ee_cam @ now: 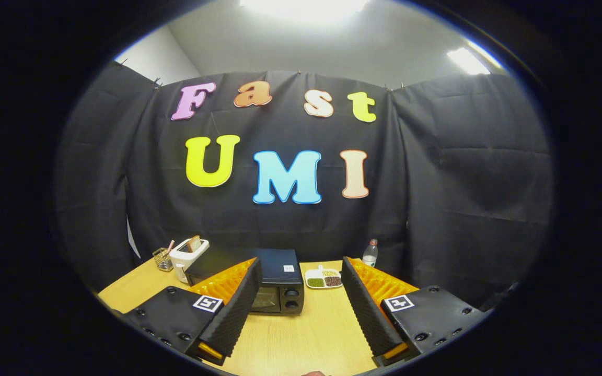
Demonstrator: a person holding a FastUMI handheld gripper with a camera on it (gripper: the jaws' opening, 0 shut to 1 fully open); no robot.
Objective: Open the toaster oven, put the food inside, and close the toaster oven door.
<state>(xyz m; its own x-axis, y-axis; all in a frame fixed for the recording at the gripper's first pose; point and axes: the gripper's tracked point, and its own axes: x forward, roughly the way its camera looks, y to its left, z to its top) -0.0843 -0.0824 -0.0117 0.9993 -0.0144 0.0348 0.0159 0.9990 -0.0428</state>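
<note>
A black toaster oven [275, 284] stands on the wooden table [301, 339] with its door shut, partly hidden behind my left finger [238, 308]. To its right lies a white divided plate [323, 278] holding green and brown food. My gripper [298, 303] hovers above the table, open, with nothing between its fingers. The oven and the plate lie beyond the fingertips.
A white pop-up toaster [188, 254] with a slice of bread in it stands left of the oven, next to a small wire basket [163, 259]. A plastic bottle [370, 253] stands by the back wall, right of the plate.
</note>
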